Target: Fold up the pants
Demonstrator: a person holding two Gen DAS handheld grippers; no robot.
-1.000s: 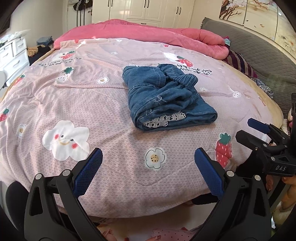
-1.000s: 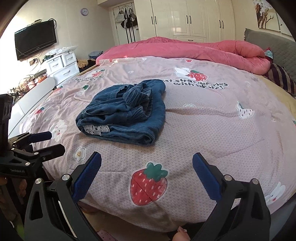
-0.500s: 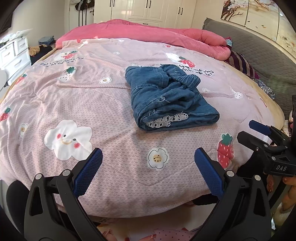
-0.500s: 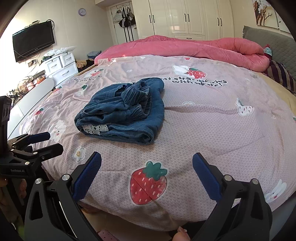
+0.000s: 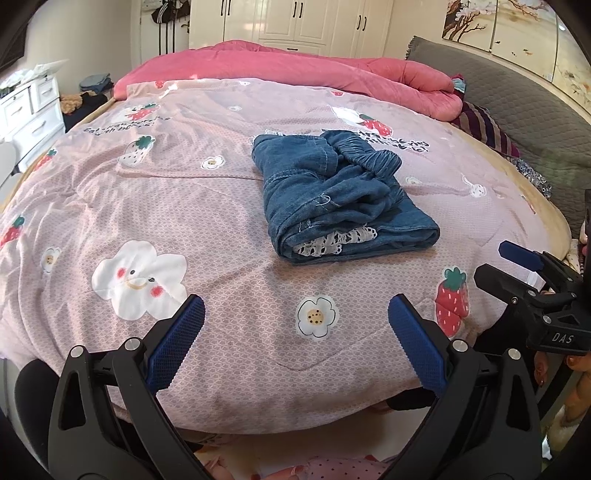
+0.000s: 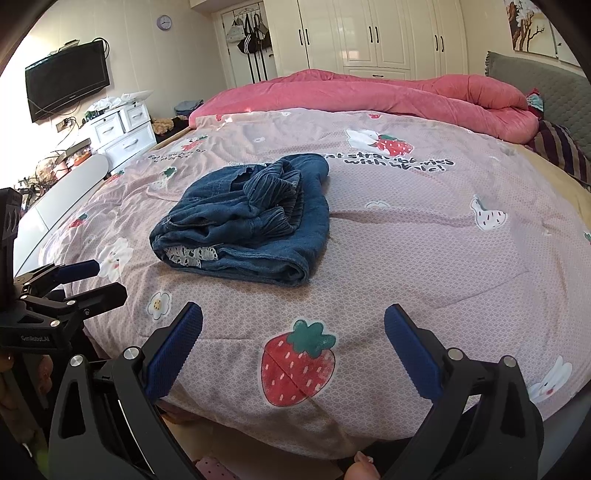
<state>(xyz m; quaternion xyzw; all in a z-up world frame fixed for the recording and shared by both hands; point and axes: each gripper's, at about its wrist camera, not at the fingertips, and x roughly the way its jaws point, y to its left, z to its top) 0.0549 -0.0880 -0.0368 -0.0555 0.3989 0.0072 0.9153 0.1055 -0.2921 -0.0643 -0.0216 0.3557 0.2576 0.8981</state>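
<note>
1. Well, the biggest thing is the bed (image 5: 110,206). It has a pale pink cover with strawberries, flowers and smiley clouds on it.
2. Next, a thick pink blanket (image 5: 332,70) is bunched up along the far side of the bed. White closet doors (image 6: 369,33) stand behind it.
3. A gray headboard (image 5: 517,110) is on the right, with a striped pillow (image 5: 484,125) just beside it.
4. A black TV (image 6: 66,88) hangs on the wall at the left, and a white dresser (image 6: 122,133) sits under it.
5. The blue pants (image 5: 340,199) lie near the middle of the bed. They are folded into a thick, lumpy bundle. The stretchy waist part is bunched on top. A bit of white lace (image 5: 332,242) peeks out of the near end.
6. The left claw (image 5: 295,343) hangs over the near edge of the bed. Its two blue pads are wide apart and hold nothing. It is well apart from the pants.
7. The right claw (image 6: 293,349) also hangs over the near edge, above a big red strawberry (image 6: 299,365) on the cover. Its pads are spread wide too, with nothing between them. It does not touch the pants.
8. Each claw shows up at the side of the other one's view, near the bed edge.
9. A small round clock (image 6: 164,22) is high on the far wall.
</note>
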